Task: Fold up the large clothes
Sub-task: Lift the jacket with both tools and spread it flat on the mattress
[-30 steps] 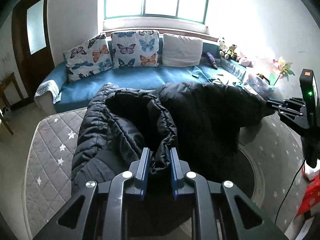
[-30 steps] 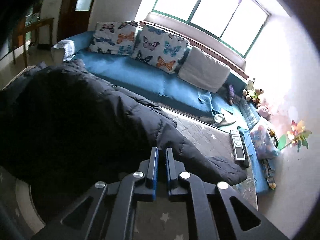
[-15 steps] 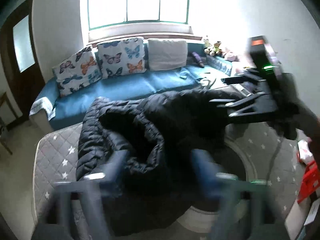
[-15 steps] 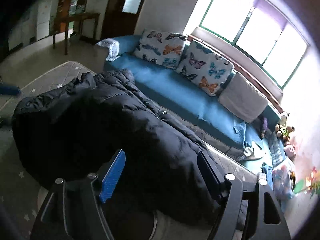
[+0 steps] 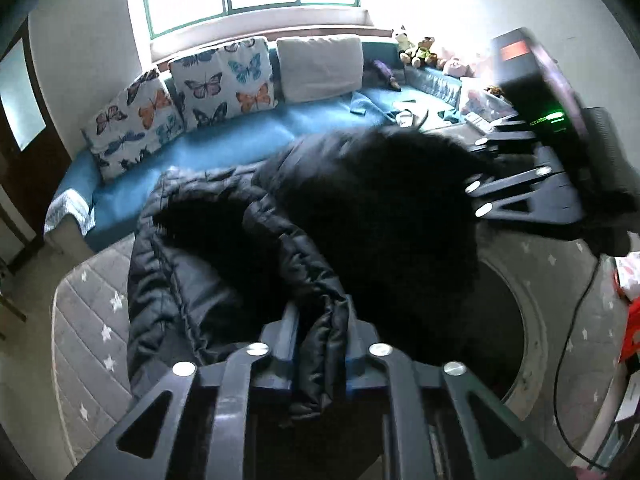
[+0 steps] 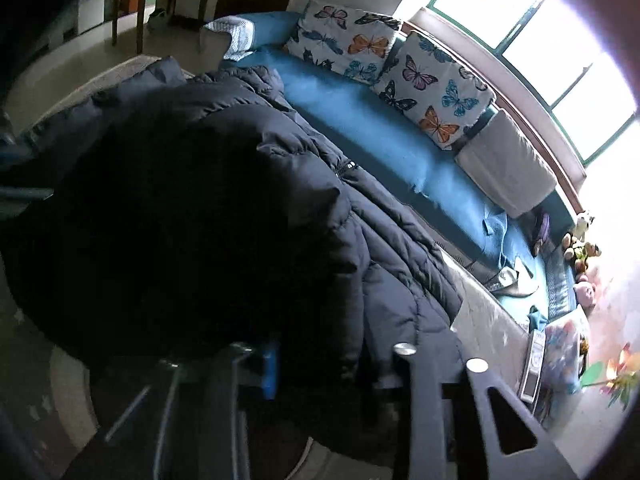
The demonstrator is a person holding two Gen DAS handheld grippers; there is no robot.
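Note:
A black puffer jacket (image 5: 328,216) lies bunched on a round table covered with a grey star-patterned quilt (image 5: 92,320). My left gripper (image 5: 320,328) is shut on a fold of the jacket's near edge. My right gripper (image 6: 324,360) sits at the jacket's other edge, with a thick bunch of padded fabric (image 6: 360,312) between its fingers, which stand fairly wide apart. Its body also shows in the left wrist view (image 5: 524,184), at the jacket's far right side. The jacket fills most of the right wrist view (image 6: 208,208).
A blue sofa (image 5: 224,148) with butterfly cushions (image 5: 224,80) and a grey cushion (image 5: 320,62) stands behind the table. Plush toys (image 5: 420,46) sit at its right end. A cable (image 5: 568,340) hangs at the right. A remote (image 6: 534,364) lies on the sofa's end.
Both grippers opened half a second ago and have closed in on the jacket again. The right gripper moved across to the jacket's far right edge.

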